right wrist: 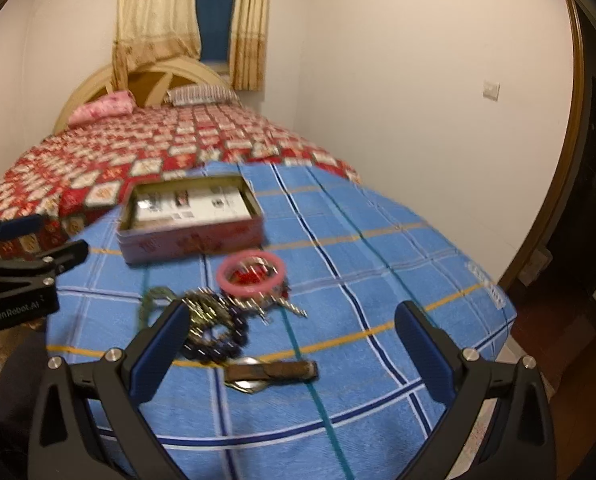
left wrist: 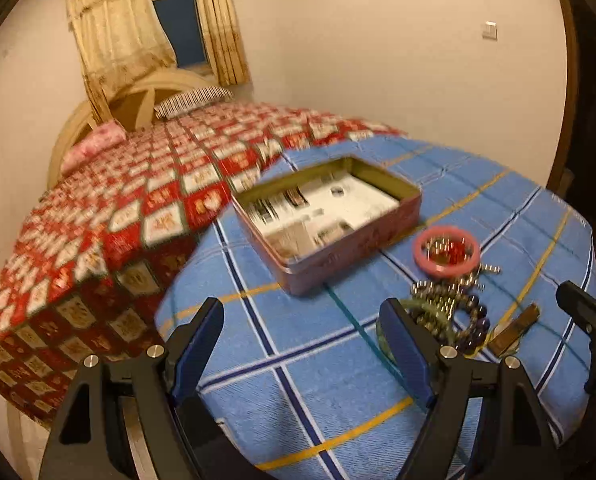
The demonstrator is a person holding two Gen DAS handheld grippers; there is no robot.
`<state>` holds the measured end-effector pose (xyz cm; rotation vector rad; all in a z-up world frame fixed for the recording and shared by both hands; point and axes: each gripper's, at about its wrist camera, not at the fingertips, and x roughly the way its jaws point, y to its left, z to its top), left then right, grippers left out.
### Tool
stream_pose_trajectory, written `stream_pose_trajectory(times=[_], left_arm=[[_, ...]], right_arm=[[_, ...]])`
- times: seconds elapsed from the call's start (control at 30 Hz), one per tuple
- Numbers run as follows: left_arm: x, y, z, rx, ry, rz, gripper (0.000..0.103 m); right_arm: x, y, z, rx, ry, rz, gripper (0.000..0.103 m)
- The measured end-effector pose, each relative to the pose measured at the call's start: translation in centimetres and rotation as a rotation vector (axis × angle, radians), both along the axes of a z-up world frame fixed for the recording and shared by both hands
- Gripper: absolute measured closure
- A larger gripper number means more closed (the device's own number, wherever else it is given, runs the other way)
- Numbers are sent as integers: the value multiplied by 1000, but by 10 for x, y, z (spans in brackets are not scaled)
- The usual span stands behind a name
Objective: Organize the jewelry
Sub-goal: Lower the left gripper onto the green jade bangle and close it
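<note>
An open pink tin box lined with printed paper sits on the blue checked cloth; it also shows in the right wrist view. In front of it lies a jewelry pile: a pink bangle, dark bead bracelets, a green bangle and a brown watch. My left gripper is open and empty, left of the pile. My right gripper is open and empty above the watch.
The blue checked cloth covers a table next to a bed with a red patterned quilt. The right gripper shows at the right edge of the left wrist view; the left gripper shows at the left of the right wrist view.
</note>
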<state>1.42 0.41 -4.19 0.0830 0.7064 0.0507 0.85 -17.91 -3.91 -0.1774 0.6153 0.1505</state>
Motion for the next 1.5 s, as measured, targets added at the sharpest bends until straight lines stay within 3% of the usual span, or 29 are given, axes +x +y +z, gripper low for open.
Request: stream_pose_trajectory(times=[0.17, 0.3, 0.47, 0.63, 0.7, 0.73, 0.77, 0.8, 0.97, 1.0, 1.03, 1.37, 1.4, 1.43, 1.5], left_arm=[[4, -12, -15, 5, 35, -70, 23], [17, -26, -27, 19, 68, -110, 41], [35, -42, -43, 35, 112, -141, 49], [49, -48, -61, 20, 169, -158, 67], [51, -48, -65, -7, 187, -173, 86], [51, -48, -65, -15, 184, -177, 88], [52, -48, -65, -11, 183, -175, 93], [51, -48, -64, -17, 181, -178, 94], [49, -48, -61, -28, 165, -186, 96], [48, -47, -59, -28, 158, -185, 97], [47, -45, -57, -30, 154, -185, 97], [44, -41, -48, -29, 116, -183, 97], [42, -40, -46, -26, 108, -182, 97], [41, -41, -43, -24, 99, -186, 97], [39, -41, -40, -17, 87, -190, 97]], right_arm=[[16, -13, -28, -3, 91, -18, 11], [23, -15, -41, -2, 141, -2, 12], [26, -16, -55, 1, 187, 17, 15], [28, -19, -65, 21, 211, 30, 15], [28, -22, -65, 36, 214, 35, 15], [28, -22, -66, 48, 216, 42, 21], [29, -23, -65, 67, 221, 59, 34], [28, -24, -64, 103, 233, 87, 40], [23, -24, -63, 108, 232, 92, 44], [23, -27, -62, 115, 228, 86, 49], [22, -30, -60, 119, 220, 79, 62], [23, -25, -53, 126, 188, 94, 64], [22, -25, -50, 124, 174, 89, 85], [22, -26, -47, 119, 168, 78, 95], [23, -29, -42, 149, 160, 81, 96]])
